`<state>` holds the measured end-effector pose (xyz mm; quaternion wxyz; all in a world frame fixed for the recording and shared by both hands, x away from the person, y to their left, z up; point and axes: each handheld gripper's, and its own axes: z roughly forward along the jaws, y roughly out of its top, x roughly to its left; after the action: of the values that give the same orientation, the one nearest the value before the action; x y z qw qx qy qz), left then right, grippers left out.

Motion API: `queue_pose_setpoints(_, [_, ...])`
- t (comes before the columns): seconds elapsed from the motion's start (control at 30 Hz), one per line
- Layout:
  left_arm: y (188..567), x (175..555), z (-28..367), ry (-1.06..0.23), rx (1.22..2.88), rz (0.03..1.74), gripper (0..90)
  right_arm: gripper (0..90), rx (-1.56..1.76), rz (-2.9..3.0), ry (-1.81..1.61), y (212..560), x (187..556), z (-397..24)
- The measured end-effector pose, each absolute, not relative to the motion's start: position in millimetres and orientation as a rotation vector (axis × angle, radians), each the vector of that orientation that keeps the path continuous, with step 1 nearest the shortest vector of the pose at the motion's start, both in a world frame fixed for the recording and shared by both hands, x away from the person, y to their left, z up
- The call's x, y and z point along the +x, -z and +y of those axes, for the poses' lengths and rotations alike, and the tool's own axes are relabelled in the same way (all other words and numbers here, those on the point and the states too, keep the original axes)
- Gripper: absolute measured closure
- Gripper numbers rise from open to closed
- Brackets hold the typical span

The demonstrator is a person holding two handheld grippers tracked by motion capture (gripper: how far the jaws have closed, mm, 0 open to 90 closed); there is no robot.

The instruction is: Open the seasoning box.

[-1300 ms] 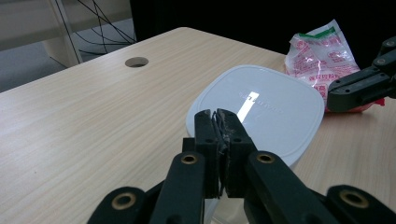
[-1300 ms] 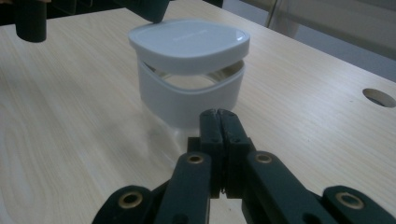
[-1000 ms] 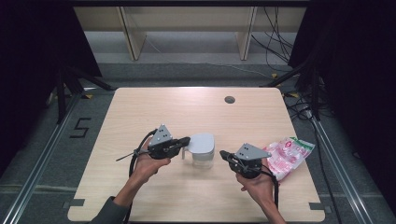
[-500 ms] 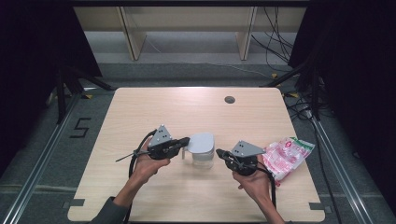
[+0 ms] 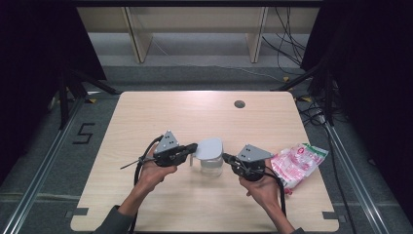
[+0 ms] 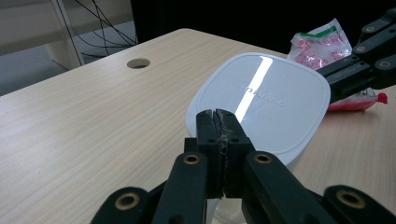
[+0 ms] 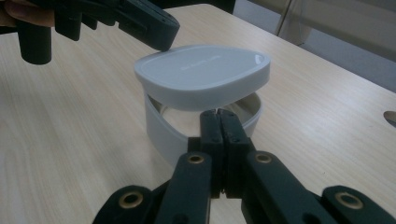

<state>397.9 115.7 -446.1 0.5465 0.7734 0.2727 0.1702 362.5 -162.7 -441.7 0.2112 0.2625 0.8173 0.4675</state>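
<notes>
Two tools flank a small white rounded-square plastic container sitting near the middle of the light wood counter, slightly toward the person's edge. Its white glossy lid is tilted and off its seat: the right gripper view shows a gap between lid and tub wall on the near side. Left tool has jaws pressed together, nothing between them, tip at the lid's left rim. Right tool also has jaws together and empty, tip right at the tub's wall under the lid edge; whether it touches I cannot tell. A pink-and-white crinkly plastic bag lies near the counter's right edge, well apart from the tub.

Handling, by judgement: the tub looks light, thin-walled, stiff and smooth, so it will likely slide on the wood if pushed from one side only. The lid is glossy and slippery; closed tips can lever it but not carry it. Best hold would be jaws apart, pinching the lid's overhanging rim, with the other tool bracing the tub wall. Not fragile, though it could tip if pried hard.
</notes>
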Motion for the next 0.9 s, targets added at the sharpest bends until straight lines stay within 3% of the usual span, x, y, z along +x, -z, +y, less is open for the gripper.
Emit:
queue_pose_setpoints(0.57, [449,376,140,-0.443,1.874,0.634,53.2,89.9,0.685,2.244,-1.310,435,365,-151])
queue_pose_setpoints(0.9, [459,363,146,-0.439,1.898,0.668,45.4,89.5,0.681,2.232,-1.326,428,367,-136])
